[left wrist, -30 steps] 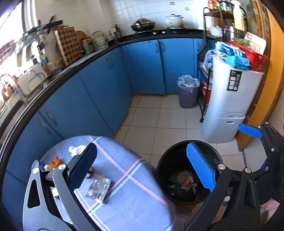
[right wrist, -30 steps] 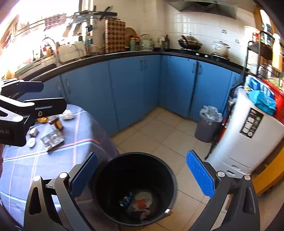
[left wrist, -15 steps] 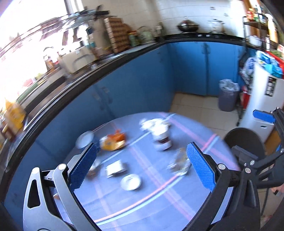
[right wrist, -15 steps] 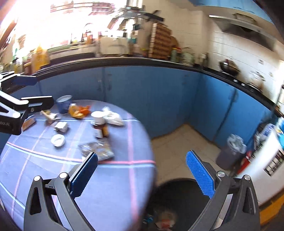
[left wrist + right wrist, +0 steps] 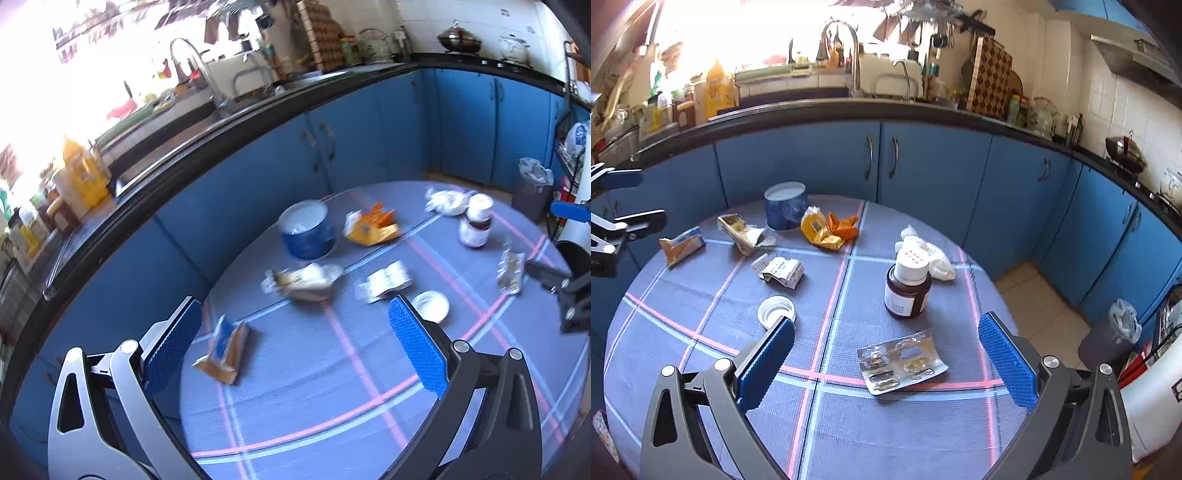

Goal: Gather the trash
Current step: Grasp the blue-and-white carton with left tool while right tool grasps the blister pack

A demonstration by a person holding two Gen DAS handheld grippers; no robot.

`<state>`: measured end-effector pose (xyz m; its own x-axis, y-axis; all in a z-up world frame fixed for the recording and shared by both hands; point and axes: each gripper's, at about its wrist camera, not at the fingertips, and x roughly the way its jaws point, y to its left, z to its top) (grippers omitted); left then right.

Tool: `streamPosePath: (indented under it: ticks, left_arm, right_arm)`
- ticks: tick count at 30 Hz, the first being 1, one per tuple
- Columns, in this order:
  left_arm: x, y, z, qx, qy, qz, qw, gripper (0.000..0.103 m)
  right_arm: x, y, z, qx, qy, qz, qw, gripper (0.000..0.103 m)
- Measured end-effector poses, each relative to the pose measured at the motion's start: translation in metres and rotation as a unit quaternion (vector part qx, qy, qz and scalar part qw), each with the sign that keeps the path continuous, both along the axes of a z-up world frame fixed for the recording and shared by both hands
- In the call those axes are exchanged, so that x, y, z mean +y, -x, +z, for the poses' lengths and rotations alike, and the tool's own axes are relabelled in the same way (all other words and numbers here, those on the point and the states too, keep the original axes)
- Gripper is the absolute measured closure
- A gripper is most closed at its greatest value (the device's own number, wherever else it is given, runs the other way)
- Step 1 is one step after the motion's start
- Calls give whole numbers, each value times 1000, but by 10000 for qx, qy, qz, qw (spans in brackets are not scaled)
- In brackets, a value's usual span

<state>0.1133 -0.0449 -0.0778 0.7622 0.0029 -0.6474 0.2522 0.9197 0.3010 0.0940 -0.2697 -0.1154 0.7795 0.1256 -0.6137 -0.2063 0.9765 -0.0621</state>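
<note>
Trash lies on a round table with a blue plaid cloth (image 5: 849, 424): a silver blister pack (image 5: 903, 365), a brown pill bottle (image 5: 908, 286), a white lid (image 5: 775, 312), a crumpled white tissue (image 5: 929, 253), an orange wrapper (image 5: 829, 229), a folded printed paper (image 5: 779, 271), a crushed carton (image 5: 681, 245) and a crumpled foil wrapper (image 5: 742, 230). My right gripper (image 5: 886, 365) is open and empty, just above the blister pack. My left gripper (image 5: 293, 354) is open and empty over the table's left side, near the crushed carton (image 5: 223, 350).
A blue tin cup (image 5: 786, 205) stands at the table's far side. Blue cabinets (image 5: 923, 173) and a cluttered black counter curve behind. A grey bin with a bag (image 5: 1112, 338) stands on the floor at right. The black trash bin's rim (image 5: 572, 253) shows at the left view's right edge.
Both grippers have swung from over the black trash bin to the left, over the table. The table's trash now fills both views. Both stay open and empty.
</note>
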Motion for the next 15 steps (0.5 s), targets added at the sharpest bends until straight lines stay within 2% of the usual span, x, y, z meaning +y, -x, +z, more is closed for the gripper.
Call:
streamPosePath:
  ticks: [11, 15]
  left_arm:
    - [86, -53, -53, 503, -17, 642, 9967, 3]
    - [104, -75, -71, 678, 74, 692, 9953, 3]
  right_arm:
    - [9, -36, -42, 806, 109, -461, 9956, 6]
    - [20, -46, -56, 981, 349, -585, 9928, 6]
